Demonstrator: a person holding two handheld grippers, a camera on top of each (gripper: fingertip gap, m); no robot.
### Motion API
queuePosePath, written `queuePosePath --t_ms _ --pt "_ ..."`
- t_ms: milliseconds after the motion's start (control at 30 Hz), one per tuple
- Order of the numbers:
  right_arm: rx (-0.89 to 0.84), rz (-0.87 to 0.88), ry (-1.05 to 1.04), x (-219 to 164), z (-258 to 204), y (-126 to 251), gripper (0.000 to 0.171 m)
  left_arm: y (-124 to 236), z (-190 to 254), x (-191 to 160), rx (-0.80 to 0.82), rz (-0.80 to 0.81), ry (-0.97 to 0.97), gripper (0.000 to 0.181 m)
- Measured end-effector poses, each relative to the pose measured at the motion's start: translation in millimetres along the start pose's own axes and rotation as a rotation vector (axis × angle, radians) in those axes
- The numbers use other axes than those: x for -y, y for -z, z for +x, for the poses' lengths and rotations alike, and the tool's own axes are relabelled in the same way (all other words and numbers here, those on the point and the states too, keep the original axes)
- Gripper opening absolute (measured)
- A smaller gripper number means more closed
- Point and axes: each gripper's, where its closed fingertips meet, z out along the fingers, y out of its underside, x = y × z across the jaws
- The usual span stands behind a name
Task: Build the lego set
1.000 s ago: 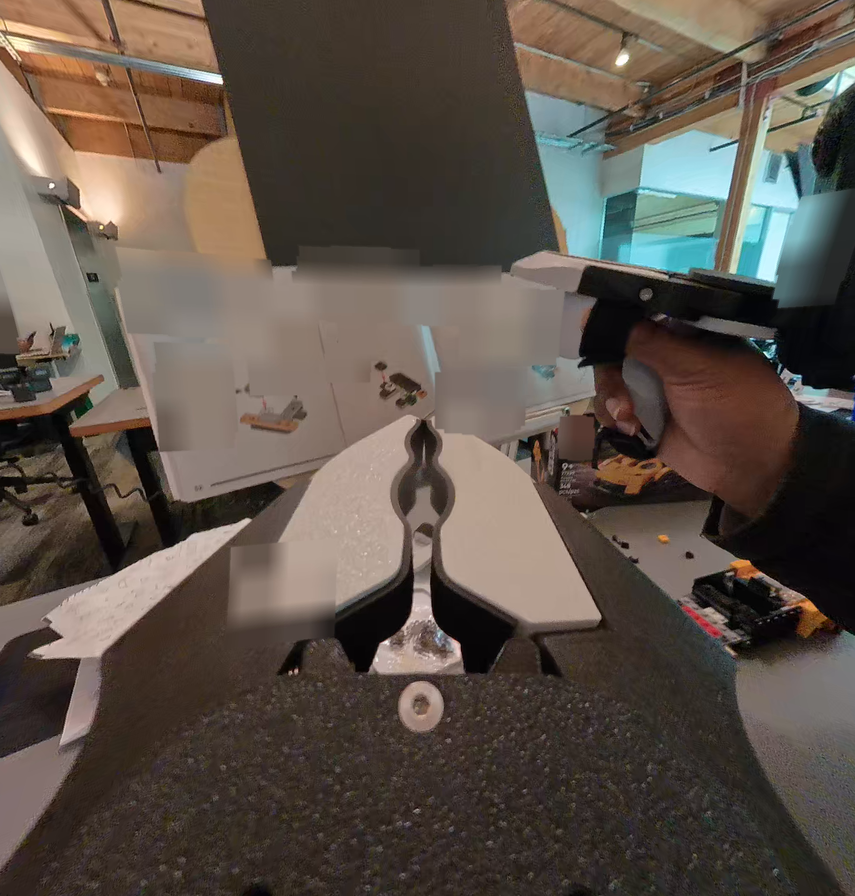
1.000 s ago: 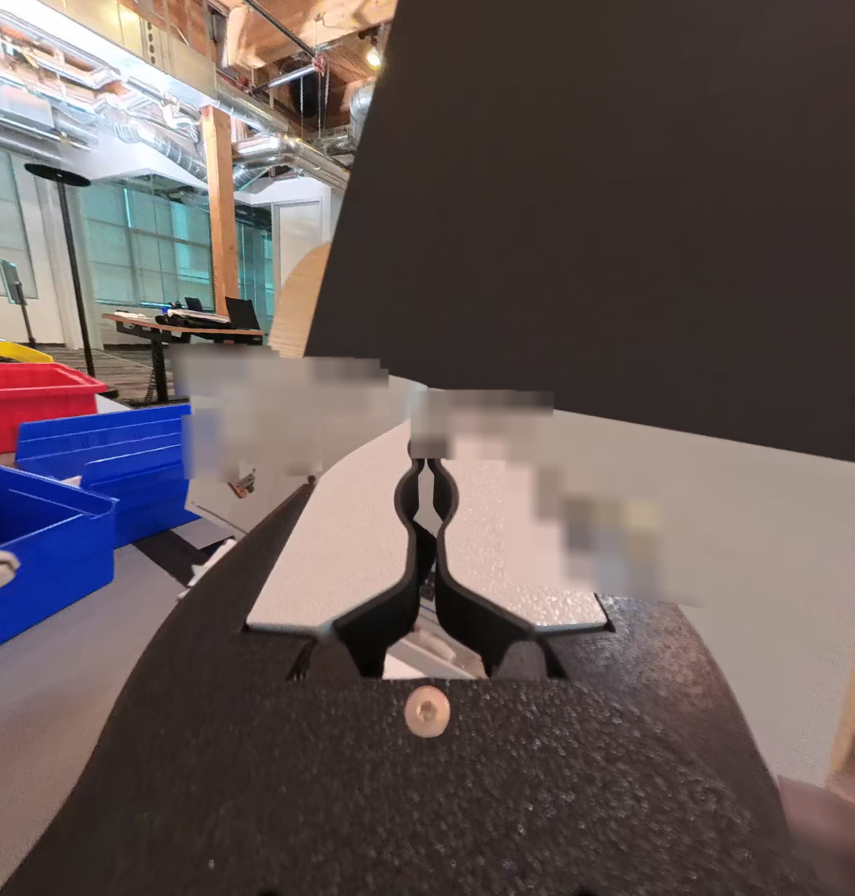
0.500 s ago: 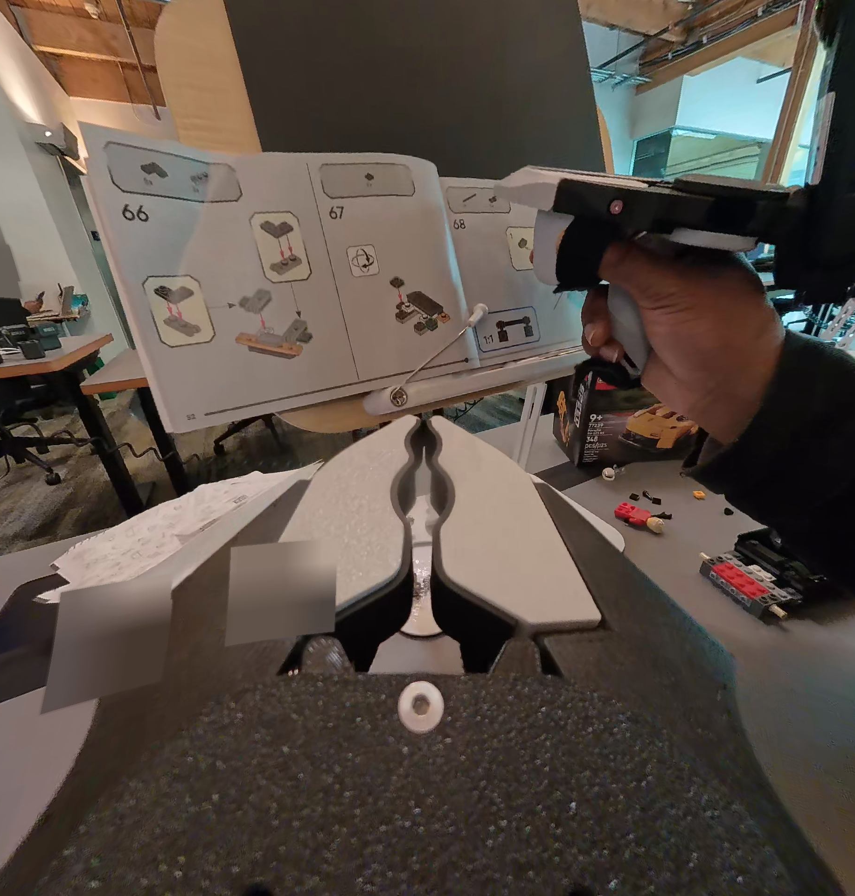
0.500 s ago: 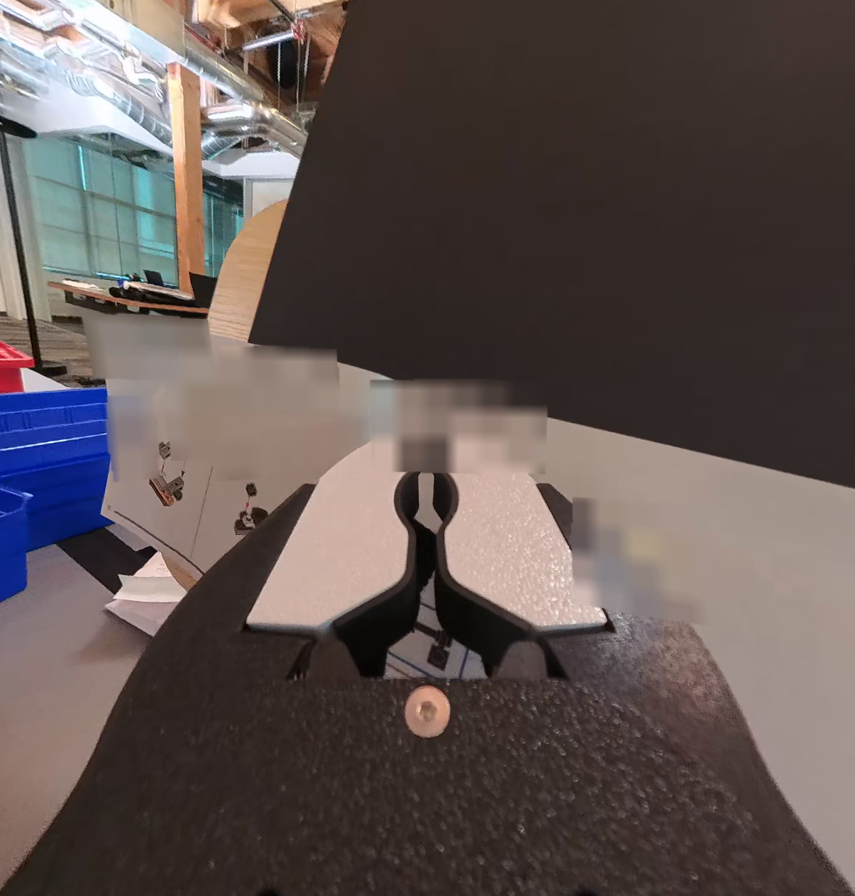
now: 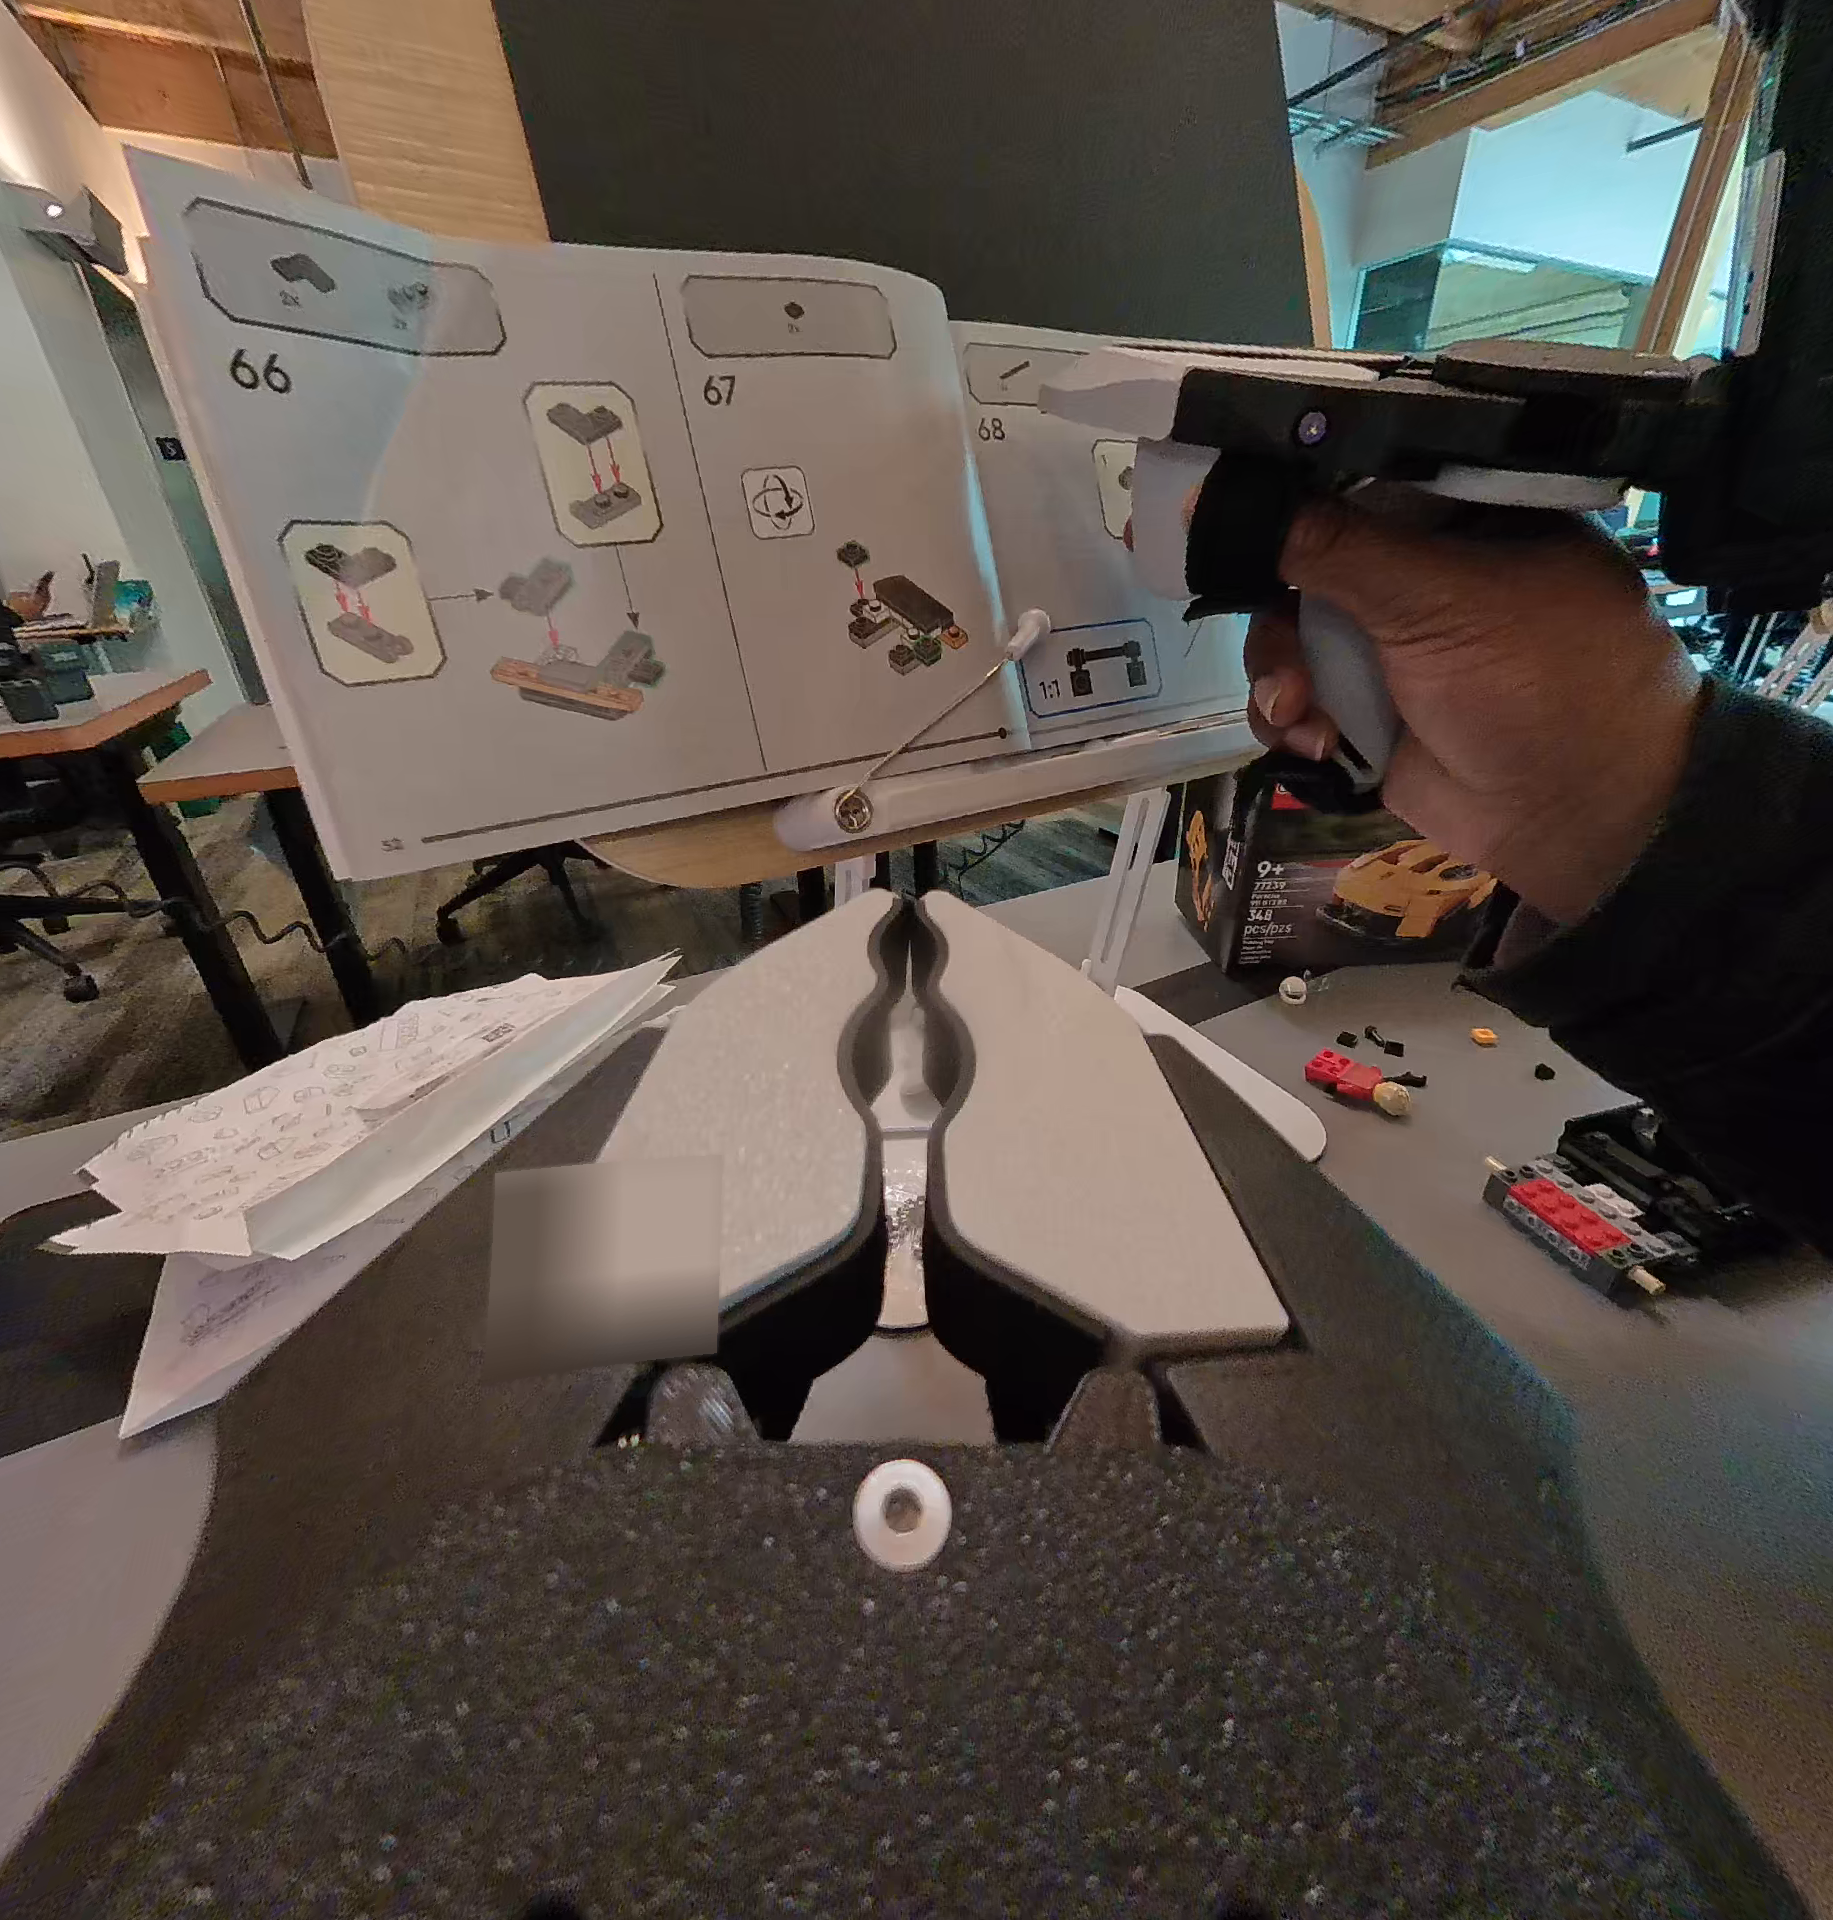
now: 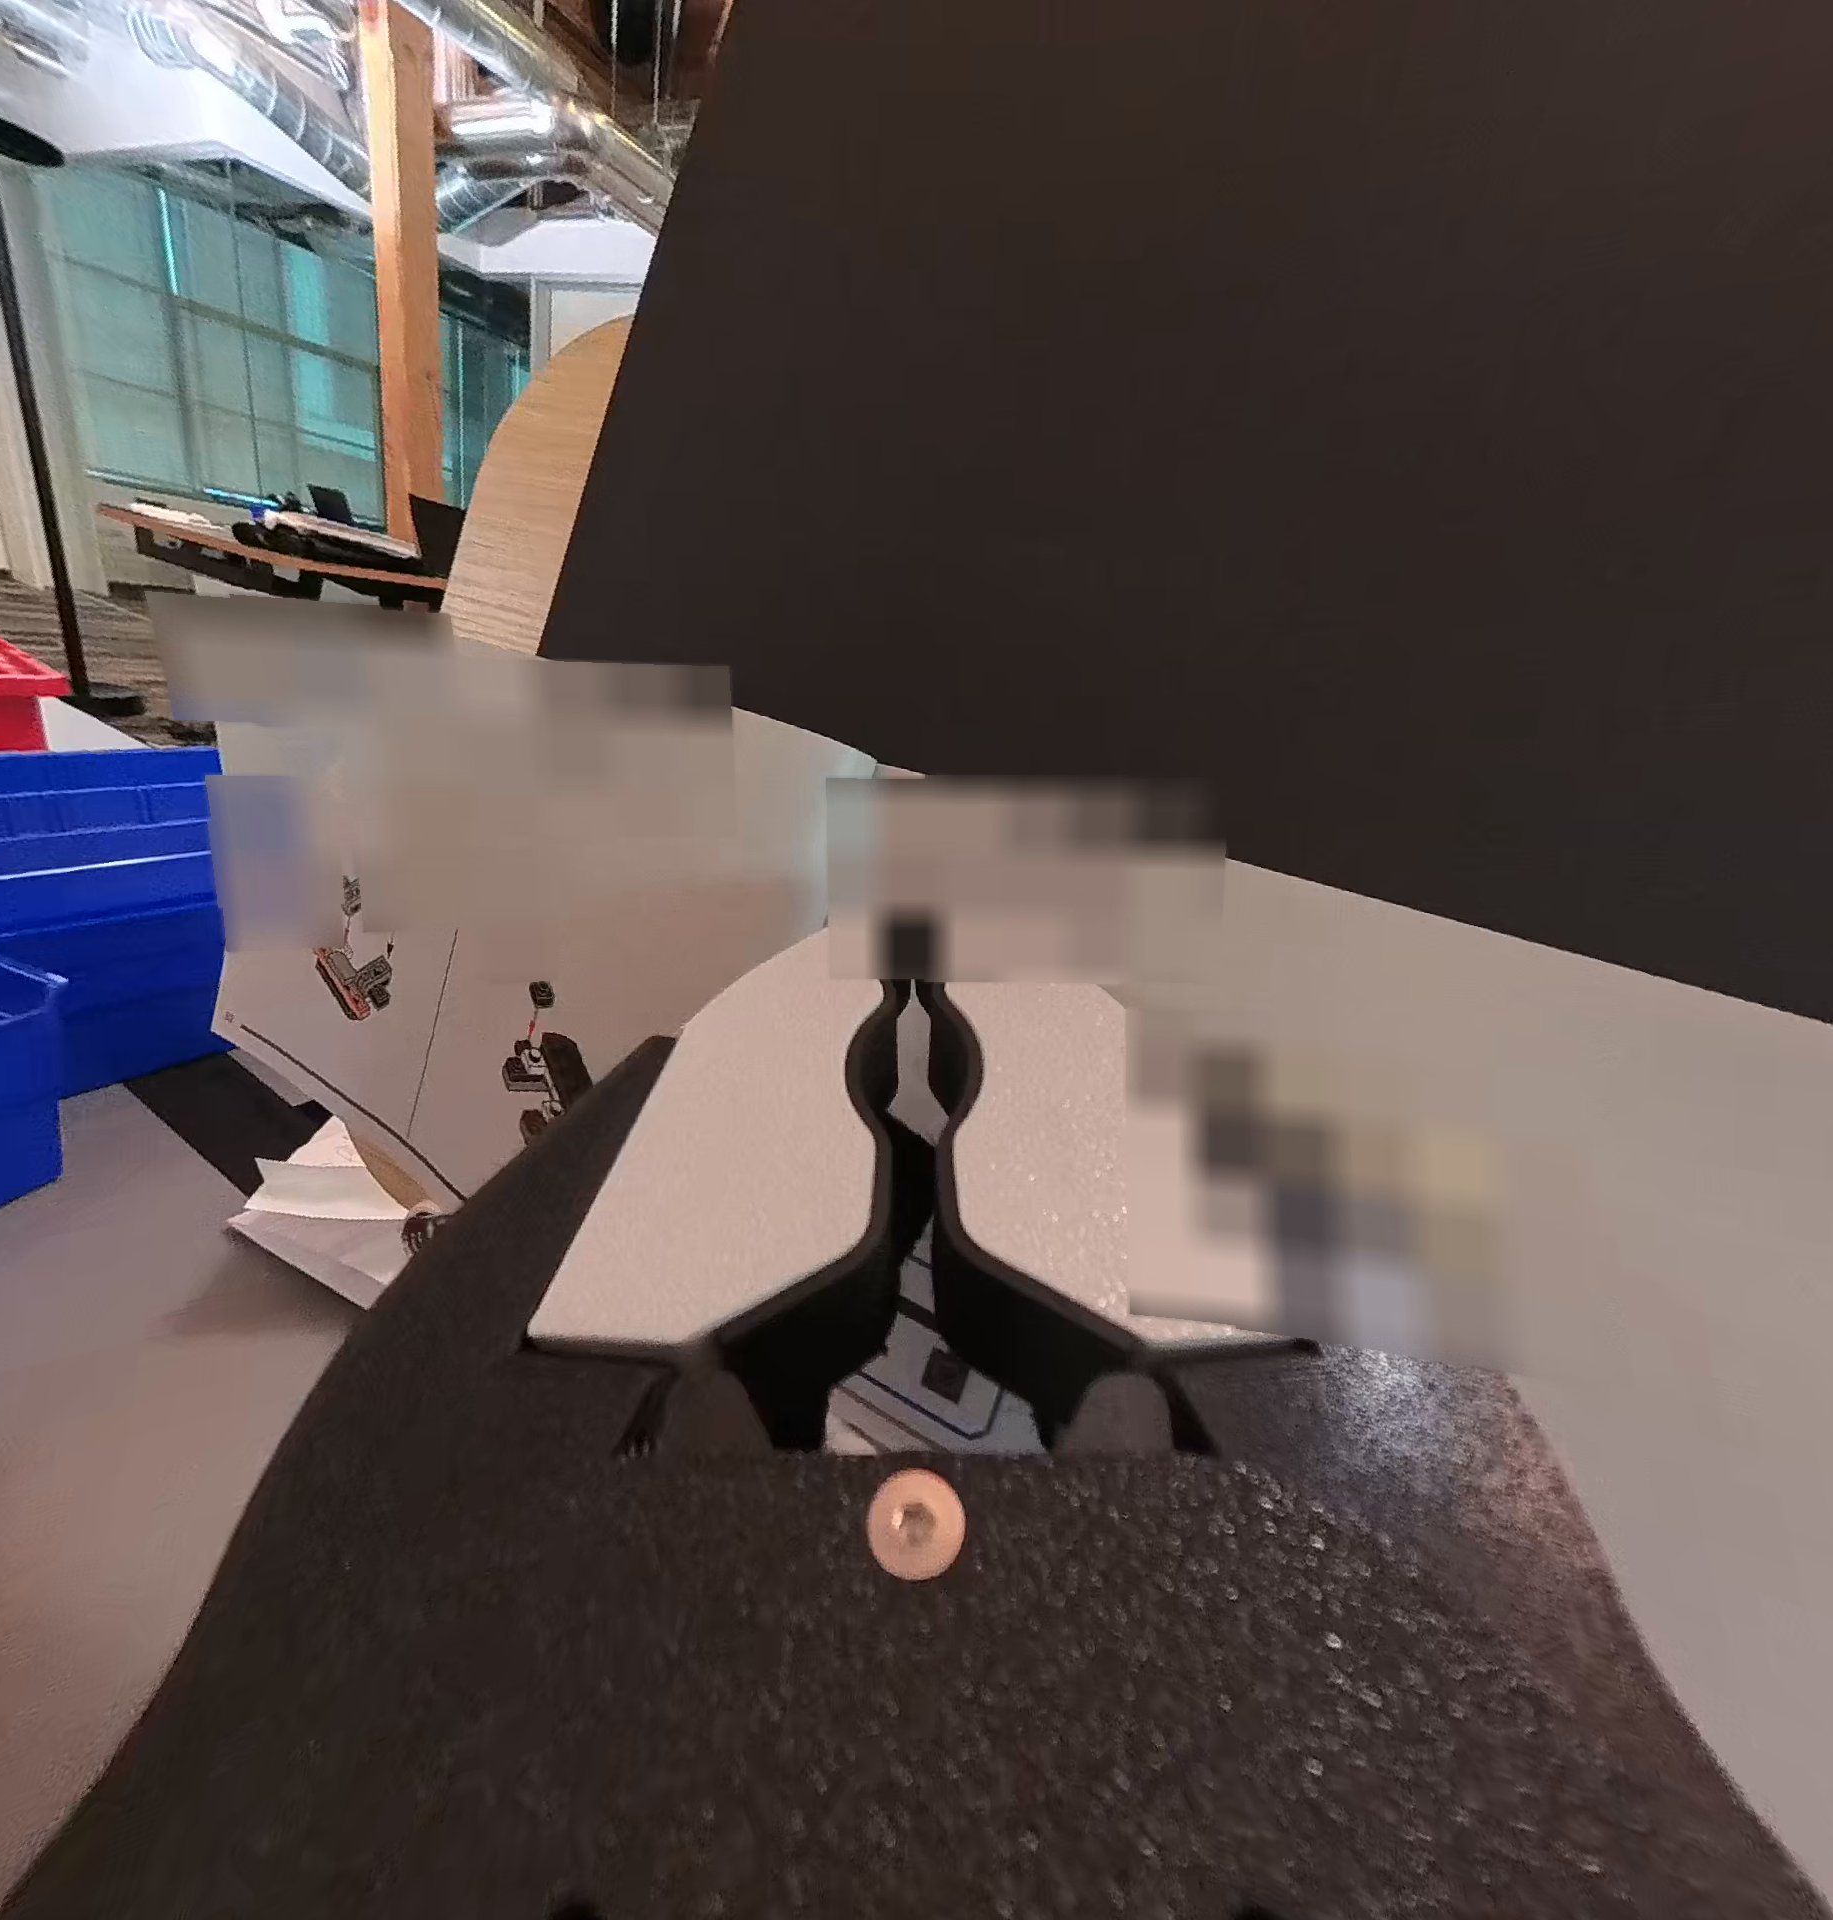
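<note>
An open instruction booklet (image 5: pixel 579 520) with printed step numbers and diagrams stands propped on a stand at upper left; a boxed lego set (image 5: pixel 1307 894) at centre right also bears print. The partly built lego model (image 5: pixel 1587 1216) and loose pieces (image 5: pixel 1353 1075) lie at right on the grey table (image 5: pixel 1670 1455), blue bins (image 6: pixel 70 914) at left of the right wrist view. The left gripper (image 5: pixel 907 914) and right gripper (image 6: pixel 912 992) are both closed, empty, in an office with wooden beams.

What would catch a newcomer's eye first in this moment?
The open instruction booklet propped on a stand fills the left wrist view ahead of the shut left gripper. To its right a hand holds the right gripper up in front of the pages. Lower right on the grey table lie a half-built black and red lego model and loose pieces.
</note>
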Motion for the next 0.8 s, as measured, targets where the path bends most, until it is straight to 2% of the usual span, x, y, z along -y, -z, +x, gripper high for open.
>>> queuePosePath --t_ms 33,300,533,667,800 --pt "-0.005 -0.002 0.007 0.0 1.6 0.4 0.000 0.0 0.2 -0.1 0.000 -0.001 -0.003 0.000" --pt "-0.055 -0.004 -0.002 2.9 24.2 5.7 0.000 -0.5 1.3 -1.0 0.000 -0.005 -0.010 0.000" --pt "-0.031 0.009 -0.019 9.7 20.9 8.6 0.000 0.7 -6.0 3.1 0.014 -0.001 -0.009 0.000" --pt "0.114 0.068 -0.117 42.5 -7.3 32.0 0.000 6.7 -17.0 24.6 0.006 0.010 -0.033 0.000" --pt "0.216 0.076 -0.074 58.1 -27.0 71.3 0.000 12.6 -18.1 46.9 -0.061 -0.020 -0.021 0.000"
